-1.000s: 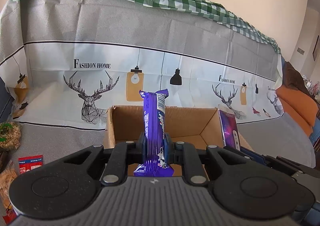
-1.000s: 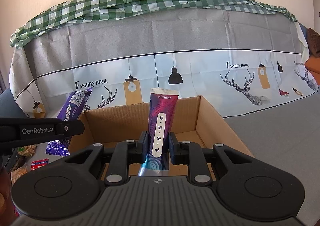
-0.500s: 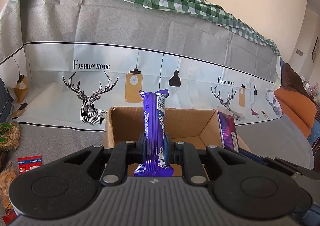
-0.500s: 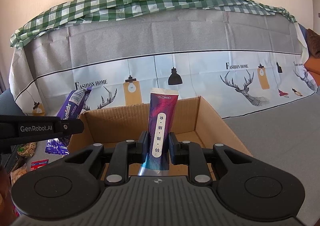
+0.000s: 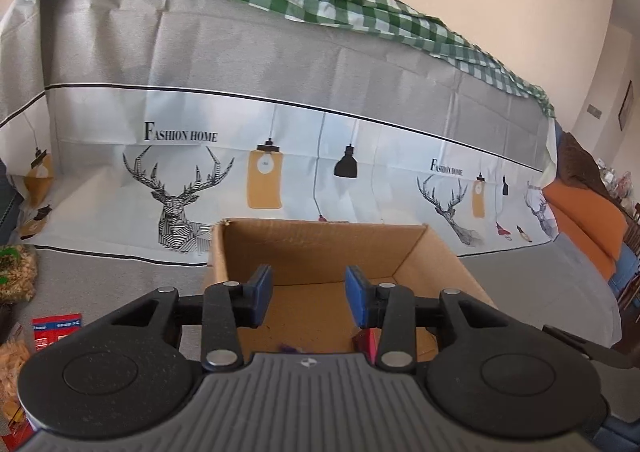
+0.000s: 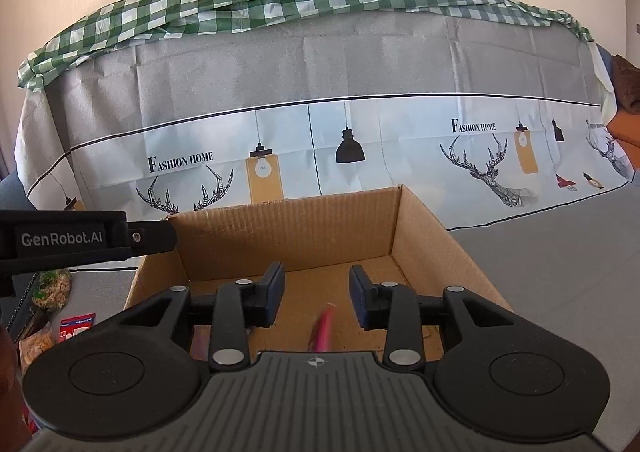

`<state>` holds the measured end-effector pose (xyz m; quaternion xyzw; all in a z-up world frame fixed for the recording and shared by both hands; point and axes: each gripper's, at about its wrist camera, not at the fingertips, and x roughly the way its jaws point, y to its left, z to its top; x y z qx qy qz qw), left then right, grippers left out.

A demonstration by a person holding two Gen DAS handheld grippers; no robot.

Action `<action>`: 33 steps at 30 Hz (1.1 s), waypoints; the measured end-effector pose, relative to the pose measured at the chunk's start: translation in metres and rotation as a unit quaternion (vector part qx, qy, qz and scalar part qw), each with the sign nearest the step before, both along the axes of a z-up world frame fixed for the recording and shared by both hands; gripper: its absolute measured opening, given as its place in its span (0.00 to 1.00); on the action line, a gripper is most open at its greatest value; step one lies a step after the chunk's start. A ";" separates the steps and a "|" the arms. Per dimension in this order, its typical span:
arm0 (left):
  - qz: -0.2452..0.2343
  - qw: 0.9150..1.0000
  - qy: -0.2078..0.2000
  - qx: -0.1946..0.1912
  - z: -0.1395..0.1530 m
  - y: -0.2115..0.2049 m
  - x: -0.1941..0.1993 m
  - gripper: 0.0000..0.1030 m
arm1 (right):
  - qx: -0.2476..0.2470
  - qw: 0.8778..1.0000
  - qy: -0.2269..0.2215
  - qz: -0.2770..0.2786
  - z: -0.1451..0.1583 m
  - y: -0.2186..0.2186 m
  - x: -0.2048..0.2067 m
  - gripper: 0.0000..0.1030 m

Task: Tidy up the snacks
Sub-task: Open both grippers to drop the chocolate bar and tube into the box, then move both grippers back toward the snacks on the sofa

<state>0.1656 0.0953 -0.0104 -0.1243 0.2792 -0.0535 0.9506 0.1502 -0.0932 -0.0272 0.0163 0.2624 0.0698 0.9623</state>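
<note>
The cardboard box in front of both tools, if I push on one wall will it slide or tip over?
The cardboard box would probably slide: it looks low and broad, on the smooth grey cloth. Being open-topped with few snacks visible, it is likely light. Its thin corrugated walls may flex first.

A pink packet (image 6: 322, 328) shows only as a motion blur; a purple scrap (image 5: 292, 349) – mostly hidden behind the gripper body.
</note>
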 end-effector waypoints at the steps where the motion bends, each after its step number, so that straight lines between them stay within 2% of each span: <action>1: 0.002 1.000 0.000 0.002 0.000 0.002 0.000 0.42 | 0.001 1.000 0.001 0.001 0.000 0.001 0.000 0.37; 9: 0.021 1.000 -0.002 0.011 0.004 0.016 -0.005 0.42 | 0.006 1.000 0.009 0.019 -0.004 0.014 -0.005 0.37; 12: 0.032 0.999 -0.008 0.018 0.006 0.022 -0.011 0.41 | 0.005 1.000 0.000 0.029 -0.002 0.021 -0.012 0.37; 17: 0.068 0.996 -0.038 0.045 0.009 0.030 -0.037 0.32 | 0.017 0.999 -0.008 0.040 -0.001 0.031 -0.022 0.37; 19: 0.073 0.995 -0.034 0.054 0.012 0.037 -0.048 0.26 | 0.029 0.999 -0.005 0.043 -0.002 0.035 -0.026 0.37; 22: 0.076 0.995 -0.030 0.053 0.024 0.055 -0.071 0.24 | 0.056 0.997 -0.011 0.052 -0.001 0.041 -0.037 0.37; 23: 0.070 0.995 -0.032 0.061 0.028 0.061 -0.079 0.24 | 0.065 0.996 -0.015 0.059 0.000 0.044 -0.040 0.37; 25: 0.061 0.992 -0.042 0.105 0.033 0.069 -0.098 0.24 | 0.083 0.993 -0.029 0.081 0.004 0.050 -0.048 0.37; 28: 0.064 0.986 -0.047 0.147 0.021 0.087 -0.122 0.24 | 0.095 0.987 -0.051 0.123 0.010 0.065 -0.062 0.36; 30: 0.084 0.986 -0.027 0.141 -0.003 0.102 -0.134 0.24 | 0.099 0.982 -0.059 0.151 0.011 0.075 -0.070 0.31; 31: 0.089 0.986 0.013 0.139 -0.014 0.110 -0.132 0.22 | 0.099 0.980 -0.061 0.164 0.011 0.081 -0.074 0.29; 33: 0.120 0.984 0.032 0.130 -0.018 0.125 -0.131 0.22 | 0.103 0.975 -0.059 0.189 0.010 0.091 -0.079 0.28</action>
